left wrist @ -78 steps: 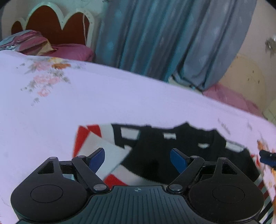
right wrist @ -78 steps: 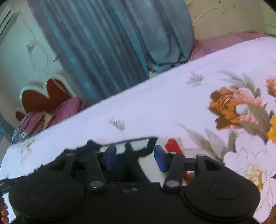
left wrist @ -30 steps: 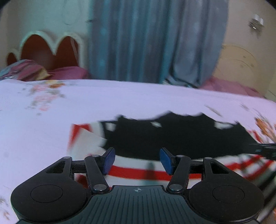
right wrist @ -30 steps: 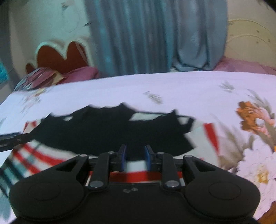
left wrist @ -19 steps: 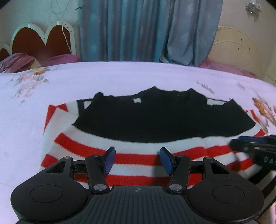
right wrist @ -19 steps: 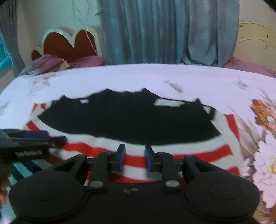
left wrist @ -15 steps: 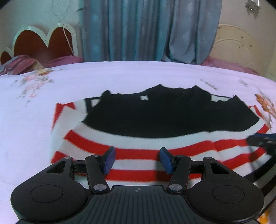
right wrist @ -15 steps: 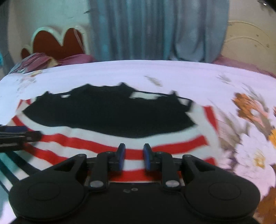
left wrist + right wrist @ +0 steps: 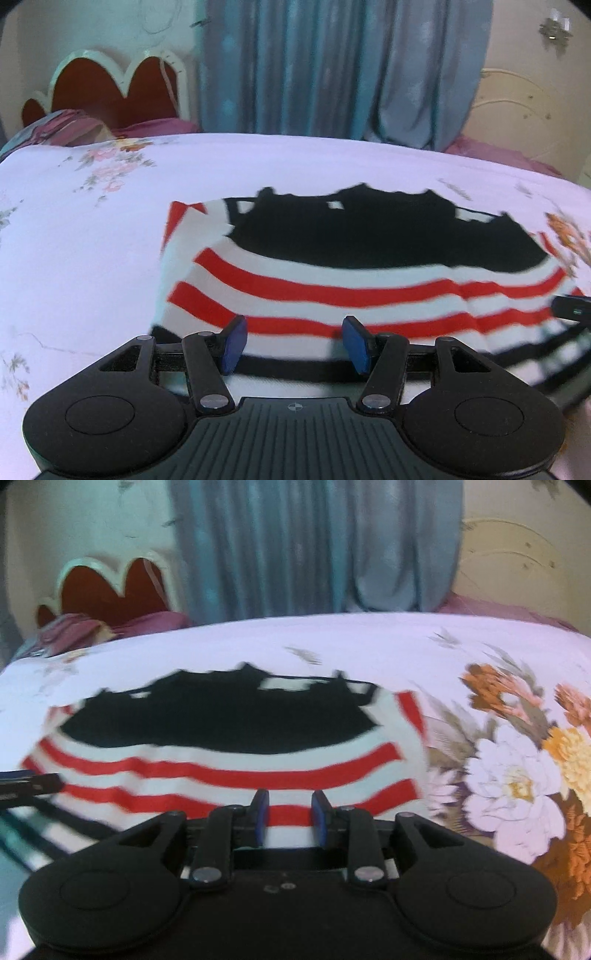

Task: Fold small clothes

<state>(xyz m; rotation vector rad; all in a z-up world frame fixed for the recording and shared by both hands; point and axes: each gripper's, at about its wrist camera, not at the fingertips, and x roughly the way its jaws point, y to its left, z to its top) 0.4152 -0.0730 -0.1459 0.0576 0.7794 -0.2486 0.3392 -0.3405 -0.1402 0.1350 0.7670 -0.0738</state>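
A small striped garment [image 9: 332, 280], black at the top with red, white and black stripes lower down, lies spread on a floral bedsheet [image 9: 92, 258]. It also shows in the right wrist view [image 9: 229, 746]. My left gripper [image 9: 293, 341] is open, its blue fingertips just above the garment's near hem. My right gripper [image 9: 290, 821] has its jaws partly open over the near edge of the garment with nothing held between them. The right gripper's tip [image 9: 570, 310] shows at the right edge of the left wrist view.
The bed carries large orange and white flower prints [image 9: 517, 768] on the right. A red scalloped headboard [image 9: 107, 92] with pink pillows stands at the back left. Blue curtains [image 9: 332, 66] hang behind the bed.
Both grippers have pulled back toward me, bringing more of the garment's lower stripes into view. The right gripper's jaws have opened a little.
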